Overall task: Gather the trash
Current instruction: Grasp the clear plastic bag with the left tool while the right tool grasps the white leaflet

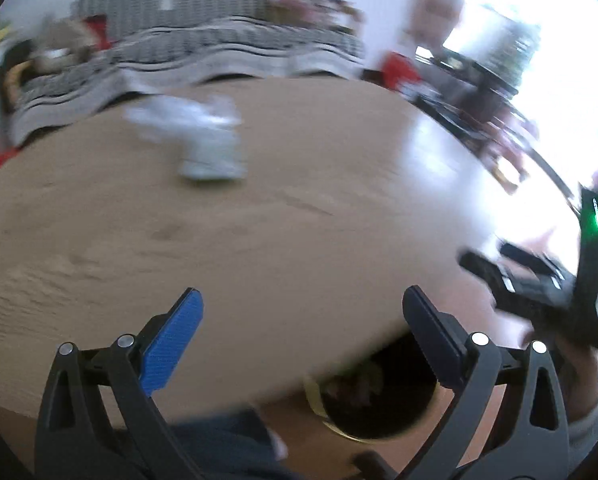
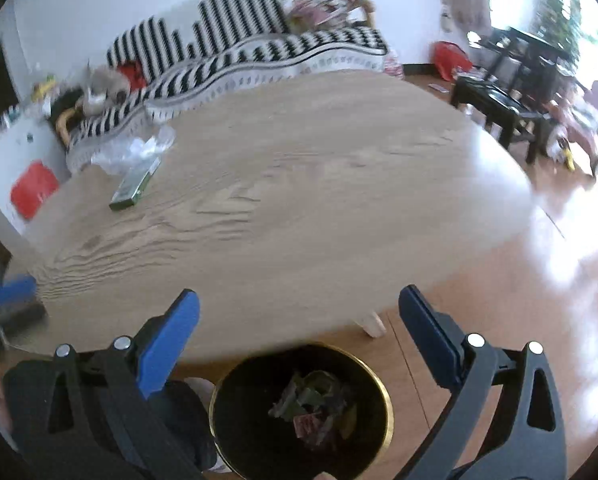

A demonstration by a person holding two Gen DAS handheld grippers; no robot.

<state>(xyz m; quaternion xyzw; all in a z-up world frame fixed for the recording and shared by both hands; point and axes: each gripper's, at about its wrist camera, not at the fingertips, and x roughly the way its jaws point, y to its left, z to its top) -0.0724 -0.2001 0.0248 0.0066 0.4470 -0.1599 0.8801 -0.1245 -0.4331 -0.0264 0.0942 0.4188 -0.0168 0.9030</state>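
Note:
A crumpled clear plastic wrapper (image 2: 135,151) and a flat green box (image 2: 134,184) lie at the far left of the wooden table (image 2: 299,184). In the blurred left wrist view they show as a pale heap (image 1: 203,136) on the table (image 1: 259,232). A black bin with a gold rim (image 2: 299,412) stands on the floor below the table's near edge, with trash inside; its rim shows in the left wrist view (image 1: 363,404). My left gripper (image 1: 303,324) is open and empty over the table's near edge. My right gripper (image 2: 299,320) is open and empty above the bin.
A striped sofa (image 2: 259,52) runs behind the table. Dark chairs and a small table (image 2: 507,92) stand at the right on the shiny wooden floor. A red item (image 2: 33,188) sits at the left. The right gripper appears in the left wrist view (image 1: 539,288).

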